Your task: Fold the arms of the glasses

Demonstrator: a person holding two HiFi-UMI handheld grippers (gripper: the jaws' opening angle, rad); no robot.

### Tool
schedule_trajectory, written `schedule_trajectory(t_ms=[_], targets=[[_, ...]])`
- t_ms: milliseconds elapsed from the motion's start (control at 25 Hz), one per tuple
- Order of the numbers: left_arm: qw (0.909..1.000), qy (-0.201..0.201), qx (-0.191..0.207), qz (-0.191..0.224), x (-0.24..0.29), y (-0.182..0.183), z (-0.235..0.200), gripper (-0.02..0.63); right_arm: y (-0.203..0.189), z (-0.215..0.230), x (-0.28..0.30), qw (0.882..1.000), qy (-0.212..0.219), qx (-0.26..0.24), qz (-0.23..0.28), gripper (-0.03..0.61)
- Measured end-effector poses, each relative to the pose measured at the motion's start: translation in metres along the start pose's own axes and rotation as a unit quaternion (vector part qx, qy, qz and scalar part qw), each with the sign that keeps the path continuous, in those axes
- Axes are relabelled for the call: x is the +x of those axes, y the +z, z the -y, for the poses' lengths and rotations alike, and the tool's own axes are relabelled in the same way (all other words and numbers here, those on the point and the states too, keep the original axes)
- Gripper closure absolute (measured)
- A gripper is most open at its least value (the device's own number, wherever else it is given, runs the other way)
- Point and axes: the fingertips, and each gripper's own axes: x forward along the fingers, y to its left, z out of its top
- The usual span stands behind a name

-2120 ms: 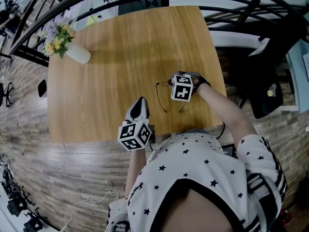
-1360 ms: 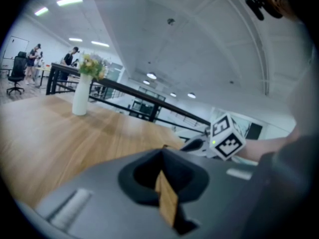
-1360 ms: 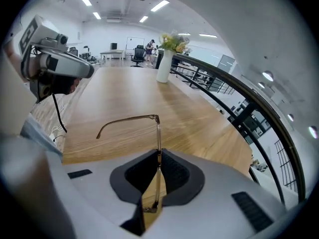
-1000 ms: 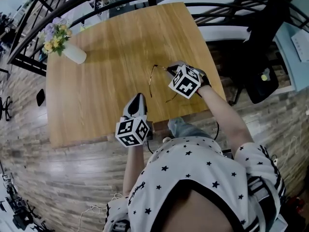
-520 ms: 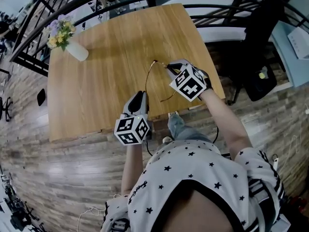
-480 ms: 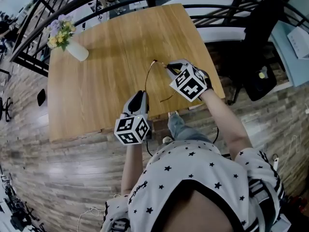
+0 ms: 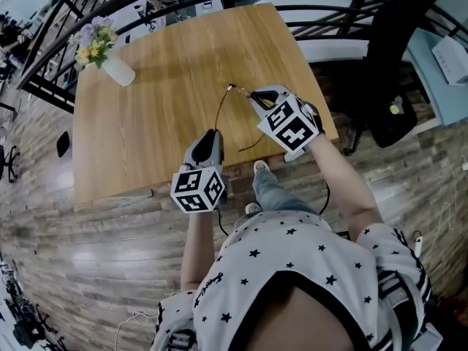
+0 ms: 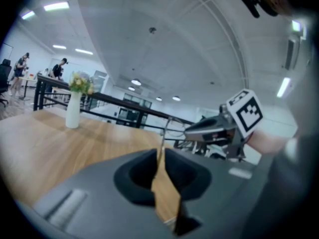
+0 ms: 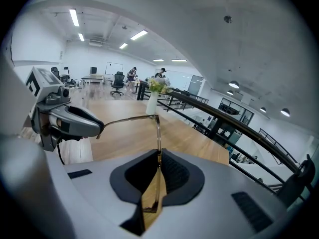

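Thin wire-framed glasses hang above the wooden table, pinched at the frame front by my right gripper, which is shut on them. In the right gripper view the frame rises from the jaws and one arm runs left to the tip of my left gripper. My left gripper sits just below and left of the glasses. Its jaws have just been opening and stand slightly apart, with the thin arm in the gap and wood visible between the pads. The right gripper faces it.
A white vase of flowers stands at the table's far left corner. Black railings run behind the table. A dark chair is off the right edge. The table's near edge lies just under my left gripper.
My right gripper has lifted the glasses off the table and carried them up and left. The left gripper has moved up towards the free arm of the glasses.
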Motion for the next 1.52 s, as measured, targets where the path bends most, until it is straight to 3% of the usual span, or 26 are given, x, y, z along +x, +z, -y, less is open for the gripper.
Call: schedule_trajectory(t_ms=[960, 1520], targets=[[0.9987, -0.045, 0.02, -0.011, -0.003, -0.005, 0.035, 0.572, 0.017, -0.021, -0.009, 1.0, 0.0, -0.009, 0.02, 0.558], [0.9967, -0.069, 0.033, -0.027, 0.01, -0.012, 0.057, 0.571, 0.021, -0.034, -0.006, 0.999, 0.021, -0.009, 0.027, 0.558]])
